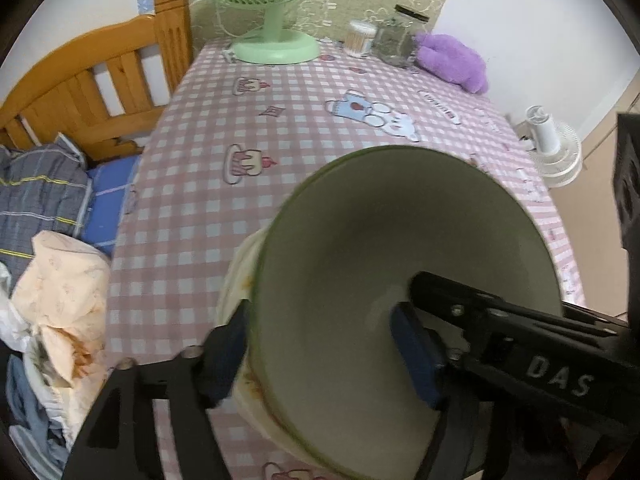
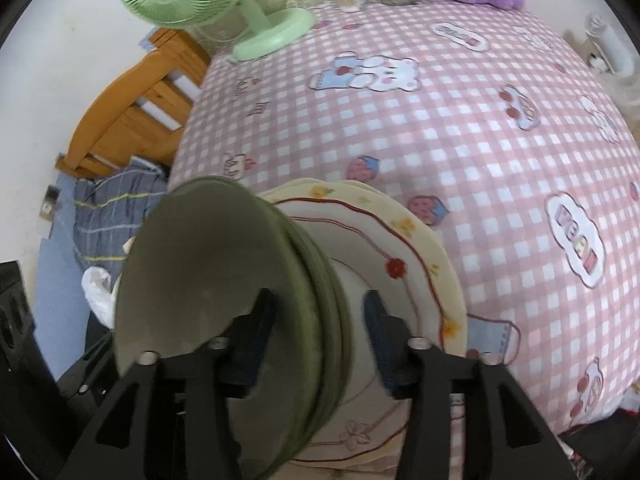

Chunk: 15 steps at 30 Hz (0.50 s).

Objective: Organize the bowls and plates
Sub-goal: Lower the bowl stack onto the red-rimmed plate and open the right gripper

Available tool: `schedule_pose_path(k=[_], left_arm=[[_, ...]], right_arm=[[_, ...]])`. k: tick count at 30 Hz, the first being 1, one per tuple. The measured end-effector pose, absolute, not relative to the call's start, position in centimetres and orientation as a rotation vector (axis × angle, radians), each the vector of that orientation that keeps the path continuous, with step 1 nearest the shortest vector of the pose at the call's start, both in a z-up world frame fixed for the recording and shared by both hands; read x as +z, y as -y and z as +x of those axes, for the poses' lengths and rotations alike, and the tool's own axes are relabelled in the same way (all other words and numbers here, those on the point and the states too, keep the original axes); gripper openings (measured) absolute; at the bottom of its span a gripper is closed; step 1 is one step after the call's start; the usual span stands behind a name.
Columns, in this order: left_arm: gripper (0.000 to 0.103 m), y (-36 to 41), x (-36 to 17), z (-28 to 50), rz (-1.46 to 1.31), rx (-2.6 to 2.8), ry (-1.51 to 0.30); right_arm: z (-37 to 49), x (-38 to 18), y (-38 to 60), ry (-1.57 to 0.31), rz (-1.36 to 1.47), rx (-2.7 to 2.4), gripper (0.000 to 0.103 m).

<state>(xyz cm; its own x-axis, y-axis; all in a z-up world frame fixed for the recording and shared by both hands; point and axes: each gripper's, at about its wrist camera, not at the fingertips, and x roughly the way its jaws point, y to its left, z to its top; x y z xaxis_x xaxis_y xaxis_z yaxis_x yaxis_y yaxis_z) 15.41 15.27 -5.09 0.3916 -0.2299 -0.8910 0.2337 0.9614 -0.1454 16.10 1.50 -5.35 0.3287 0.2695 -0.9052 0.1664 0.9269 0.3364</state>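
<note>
In the left wrist view my left gripper (image 1: 320, 356) is shut on the rim of a green bowl (image 1: 360, 240), tilted with its pale inside facing the camera; one pad is inside and one outside. A cream plate (image 1: 240, 264) shows behind the bowl. In the right wrist view my right gripper (image 2: 320, 340) has its jaws around the stacked green bowls (image 2: 208, 264), one pad inside and one outside against the wall. The bowls stand on edge above a cream flowered plate (image 2: 408, 240) on the table.
A pink checked tablecloth (image 1: 280, 128) covers the table. A green fan (image 1: 272, 8), jars (image 1: 392, 36) and a purple plush toy (image 1: 452, 60) stand at the far edge. A wooden bed frame (image 1: 80, 80) with bedding is on the left. A white fan (image 1: 552, 148) stands at the right.
</note>
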Motion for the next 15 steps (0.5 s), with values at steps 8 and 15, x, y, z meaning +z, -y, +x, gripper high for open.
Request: schedule_pose_path(k=[8, 15], left_arm=[[0.083, -15.8, -4.5, 14.3, 0.055, -0.274, -1.115], [0.084, -15.9, -2.6, 13.7, 0.067, -0.214, -1.033]], right_arm=[[14.5, -5.4, -1.9, -1.237, 0.416, 0.033, 0.066], [13.8, -3.0, -1.9, -1.147, 0.353, 0.031, 0.068]])
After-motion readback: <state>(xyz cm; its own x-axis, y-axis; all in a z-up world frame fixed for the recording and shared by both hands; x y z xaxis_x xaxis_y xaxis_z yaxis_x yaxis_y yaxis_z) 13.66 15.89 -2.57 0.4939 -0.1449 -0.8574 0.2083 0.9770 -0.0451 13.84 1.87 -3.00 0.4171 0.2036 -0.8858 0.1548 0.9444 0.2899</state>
